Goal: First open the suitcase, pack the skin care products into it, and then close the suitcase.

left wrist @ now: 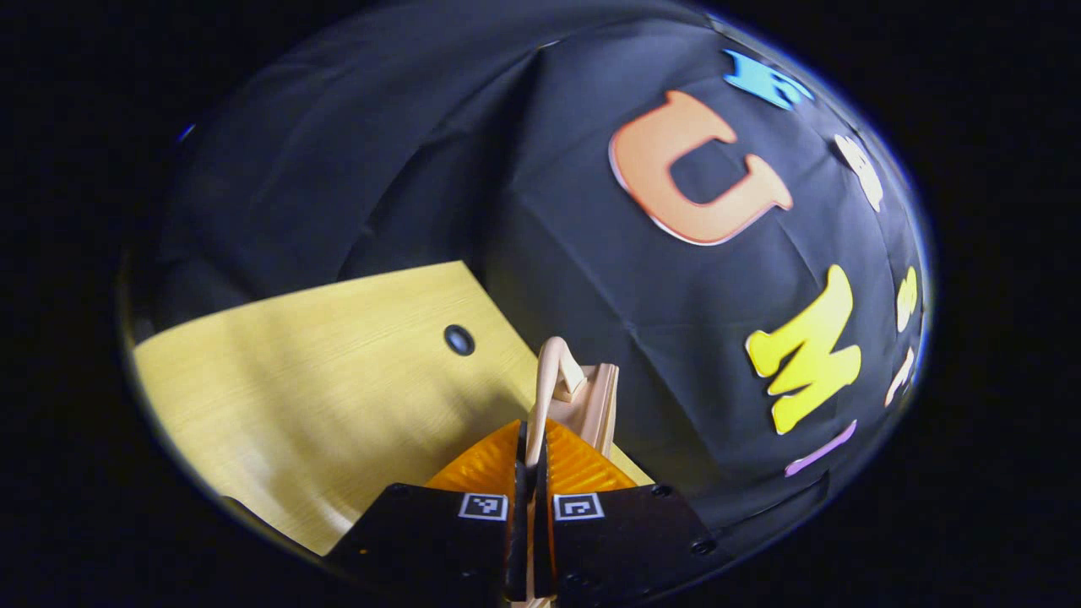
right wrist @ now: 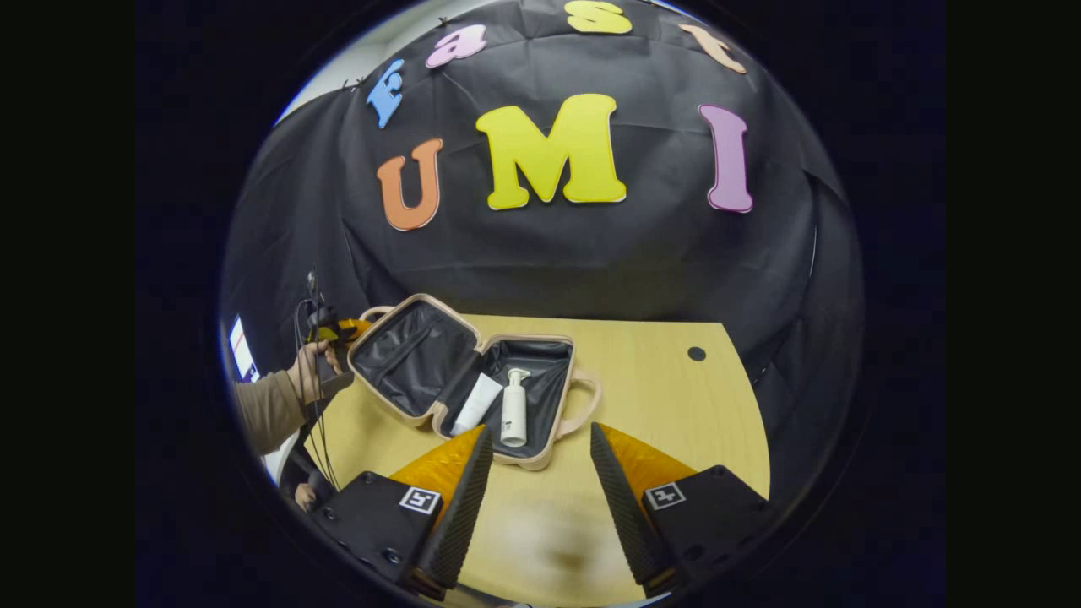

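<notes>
The suitcase (right wrist: 473, 380) is small, with a hard beige shell, rounded corners and a dark, shiny cloth lining. It lies open on the table (right wrist: 659, 397), lid tilted up on the left side. In the lower half lie 2 skin care products: a white tube (right wrist: 478, 403) and, just beside it, a white pump bottle (right wrist: 513, 409). A curved beige handle (right wrist: 583, 404) sticks out from the right side of the case.

In the left gripper view, the left gripper (left wrist: 530, 473) has its jaws together on a thin beige handle loop (left wrist: 553, 371) of the lid. In the right gripper view, a hand (right wrist: 308, 370) in a brown sleeve (right wrist: 266, 409) holds that gripper at the lid. The right gripper (right wrist: 540, 473) hovers near the case with its ribbed jaws wide apart.

The table is pale yellow wood with fine grain and 1 round dark hole (right wrist: 696, 354). Creased black cloth (right wrist: 591, 253) forms the wall behind.
</notes>
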`<act>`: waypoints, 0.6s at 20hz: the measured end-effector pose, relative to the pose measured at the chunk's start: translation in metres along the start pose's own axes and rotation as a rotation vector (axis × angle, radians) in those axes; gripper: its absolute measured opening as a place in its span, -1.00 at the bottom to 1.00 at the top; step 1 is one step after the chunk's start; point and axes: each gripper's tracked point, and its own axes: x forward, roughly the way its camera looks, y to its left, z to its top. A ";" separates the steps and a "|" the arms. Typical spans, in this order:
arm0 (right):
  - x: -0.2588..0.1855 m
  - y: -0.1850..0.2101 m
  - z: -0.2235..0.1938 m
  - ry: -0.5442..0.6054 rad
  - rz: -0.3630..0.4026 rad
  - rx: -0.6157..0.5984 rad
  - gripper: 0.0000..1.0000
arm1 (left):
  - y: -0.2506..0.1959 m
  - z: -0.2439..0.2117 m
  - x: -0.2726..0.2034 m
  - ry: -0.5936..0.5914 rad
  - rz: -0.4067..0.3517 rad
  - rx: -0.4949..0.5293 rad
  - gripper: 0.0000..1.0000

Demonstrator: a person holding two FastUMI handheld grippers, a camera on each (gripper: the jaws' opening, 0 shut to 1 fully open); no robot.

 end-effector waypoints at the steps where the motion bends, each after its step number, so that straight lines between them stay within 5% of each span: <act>1: -0.002 -0.003 0.002 -0.006 0.003 0.001 0.39 | -0.014 0.001 -0.007 -0.017 -0.002 0.042 -0.89; 12: -0.023 -0.030 0.020 -0.119 -0.007 -0.080 0.41 | -0.168 -0.070 -0.065 -0.127 -0.018 0.625 -0.89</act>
